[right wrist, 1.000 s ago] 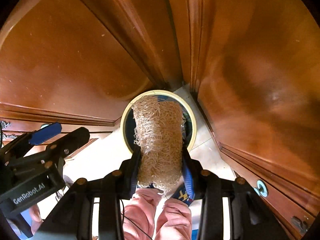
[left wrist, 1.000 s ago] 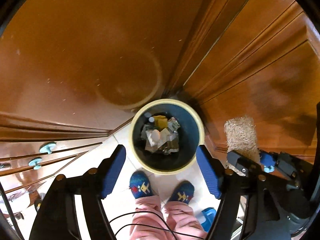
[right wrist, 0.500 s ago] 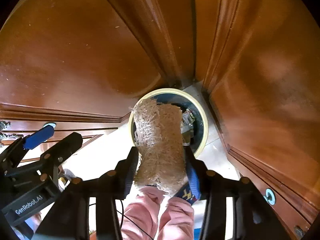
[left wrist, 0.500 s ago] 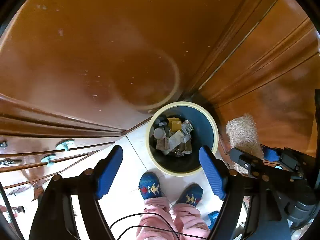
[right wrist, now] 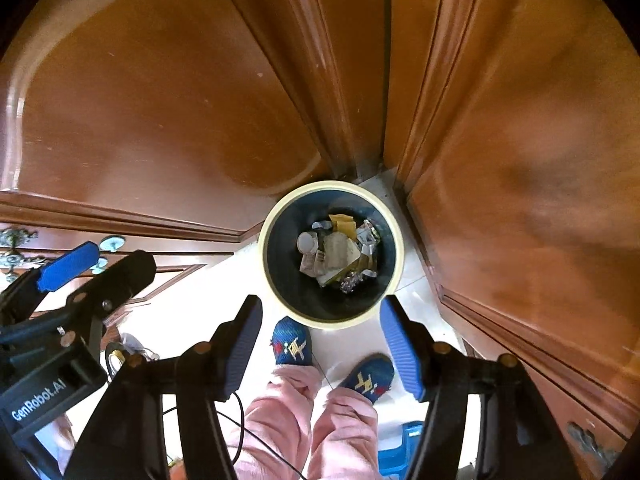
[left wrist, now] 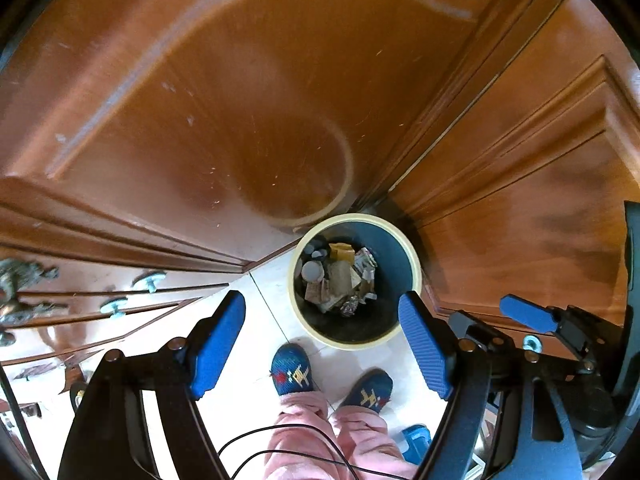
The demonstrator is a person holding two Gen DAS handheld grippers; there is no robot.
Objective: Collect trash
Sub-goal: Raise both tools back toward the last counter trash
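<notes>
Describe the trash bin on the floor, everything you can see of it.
The trash bin is round, with a pale cream rim and a dark blue-black inner wall; the material cannot be told. It stands upright and uncovered on light floor tiles, in the corner where brown wooden panels meet. At its bottom lies a loose heap of crumpled paper, a yellow scrap, a round whitish lid and something foil-like. The person's blue slippers stand just in front of it. No gripper touches it.

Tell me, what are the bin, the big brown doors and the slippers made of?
The bin looks like smooth plastic: cream rim, dark matte inside. The doors seem to be varnished wood, with shine, grain and carved mouldings. The slippers look knitted or woven fabric, judging by their stitched pattern, though that is hard to tell.
</notes>
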